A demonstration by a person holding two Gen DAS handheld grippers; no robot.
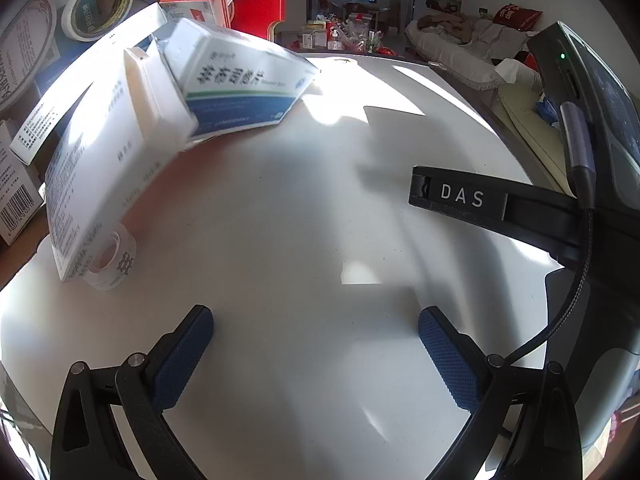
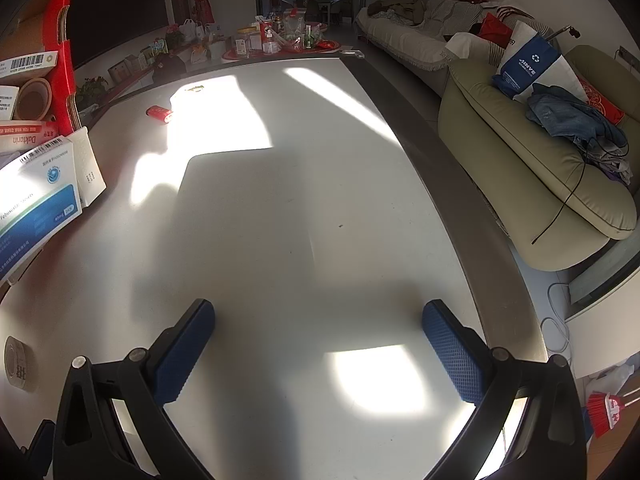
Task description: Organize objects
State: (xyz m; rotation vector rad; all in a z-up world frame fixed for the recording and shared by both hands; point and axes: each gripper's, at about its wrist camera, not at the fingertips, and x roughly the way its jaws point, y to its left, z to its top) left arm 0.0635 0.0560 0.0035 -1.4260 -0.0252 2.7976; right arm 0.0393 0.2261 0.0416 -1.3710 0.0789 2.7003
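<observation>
Both the left gripper (image 1: 316,344) and right gripper (image 2: 318,340) are held wide open and empty over the bench (image 1: 300,220); the leaning medicine boxes (image 1: 240,88) at its left could be toppled if nudged

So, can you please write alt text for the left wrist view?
Open left gripper with blue pads hovers over a white table, holding nothing. Blue-and-white cardboard medicine boxes lean in a pile at left, with a small clear tape roll below them.
</observation>
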